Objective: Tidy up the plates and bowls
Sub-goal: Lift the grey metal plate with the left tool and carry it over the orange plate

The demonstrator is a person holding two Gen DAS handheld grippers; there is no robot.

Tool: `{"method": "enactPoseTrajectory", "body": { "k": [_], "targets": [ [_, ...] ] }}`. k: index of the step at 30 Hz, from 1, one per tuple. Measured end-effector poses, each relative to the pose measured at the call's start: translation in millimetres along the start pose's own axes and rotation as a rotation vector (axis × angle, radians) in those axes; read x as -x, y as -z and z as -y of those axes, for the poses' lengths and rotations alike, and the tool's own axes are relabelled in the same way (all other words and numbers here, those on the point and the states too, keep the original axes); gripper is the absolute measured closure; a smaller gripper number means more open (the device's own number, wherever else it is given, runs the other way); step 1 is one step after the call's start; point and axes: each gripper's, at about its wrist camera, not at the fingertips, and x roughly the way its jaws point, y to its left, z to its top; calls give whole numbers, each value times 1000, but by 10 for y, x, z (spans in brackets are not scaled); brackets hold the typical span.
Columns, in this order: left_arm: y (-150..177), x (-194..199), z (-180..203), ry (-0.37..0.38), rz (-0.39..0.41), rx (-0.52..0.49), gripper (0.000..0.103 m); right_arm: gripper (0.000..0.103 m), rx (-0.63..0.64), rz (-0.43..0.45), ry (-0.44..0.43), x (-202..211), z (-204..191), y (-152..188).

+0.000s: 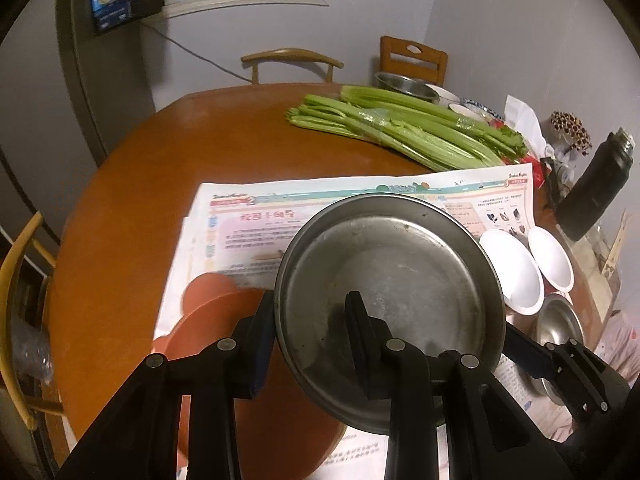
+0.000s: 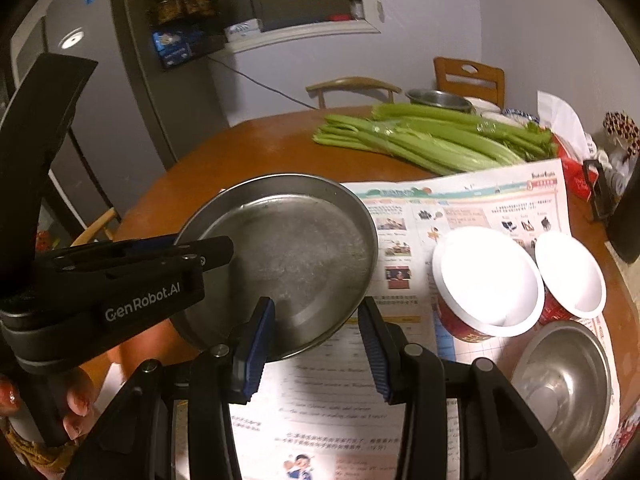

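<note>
Above the newspaper-covered part of a round wooden table, a shallow steel plate (image 1: 390, 304) hangs tilted in the air, its scuffed inner face turned towards both cameras. It looks thin, rigid and fairly light, with a smooth surface that is probably slippery; it should survive a knock, though it would clatter. The raised rim is the sensible place to take hold, one finger inside and one outside.

That is how the left gripper (image 1: 316, 334) has it: jaws pinching the near rim, one finger lying inside the dish, the other pressed against the outer wall. The right gripper (image 2: 316, 344) also meets the plate's lower edge. Its jaws are nearly together, and the rim sits between the blue ridged pads, but whether both pads truly press on it cannot be told.

Under the plate lies an orange plate (image 1: 248, 360) on the newspaper (image 1: 240, 224). Just to the right stand two white-lined paper bowls (image 2: 486, 280), touching each other, with a steel bowl (image 2: 560, 384) in front of them. Farther back lie celery stalks (image 1: 400, 128), and beyond those more stacked bowls by the far chairs.
</note>
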Motion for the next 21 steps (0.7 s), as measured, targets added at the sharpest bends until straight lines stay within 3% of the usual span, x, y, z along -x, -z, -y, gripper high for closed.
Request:
{"method": "enactPoseTrajectory", "body": {
  "k": [10, 21],
  "targets": [
    [239, 232, -296, -3, 16, 52, 69, 59, 51, -2, -31, 121, -311, 96],
    [564, 215, -546, -12, -21, 113, 69, 59, 84, -54, -66, 44, -527, 272]
  ]
}}
